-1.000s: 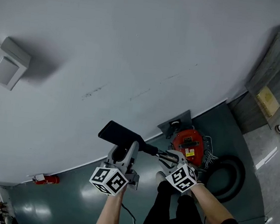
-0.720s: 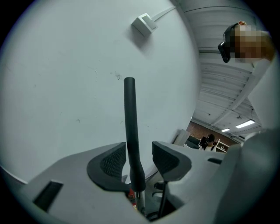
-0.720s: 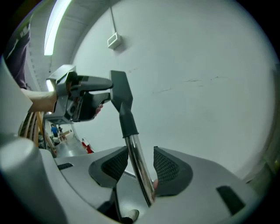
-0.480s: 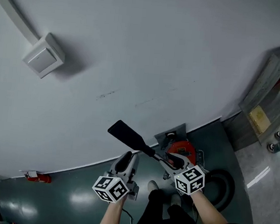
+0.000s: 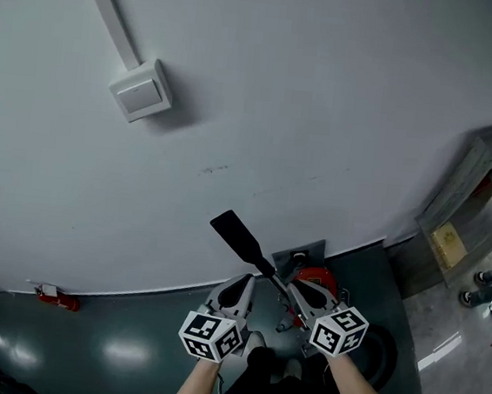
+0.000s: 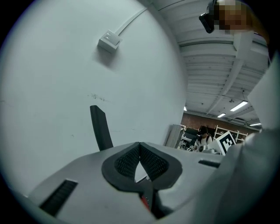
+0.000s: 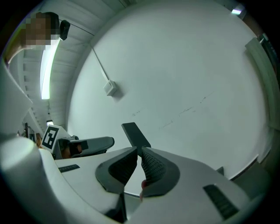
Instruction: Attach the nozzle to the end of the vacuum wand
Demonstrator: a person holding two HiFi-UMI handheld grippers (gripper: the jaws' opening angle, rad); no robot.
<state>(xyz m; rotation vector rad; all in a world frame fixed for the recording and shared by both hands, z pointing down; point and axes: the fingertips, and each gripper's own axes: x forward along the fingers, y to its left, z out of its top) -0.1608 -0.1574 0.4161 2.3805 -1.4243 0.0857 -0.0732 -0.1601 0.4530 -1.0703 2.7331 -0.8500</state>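
Black nozzle sits on the upper end of the slim wand, which slants up in front of the pale wall, above the red vacuum on the dark floor. The left tool, just left of the wand, is closed, its pads meeting at the tips and gripping nothing. The right tool, just right of it, is closing. Only wall shows through the narrow slit between its pads. Whether the nozzle touches the wall cannot be told.
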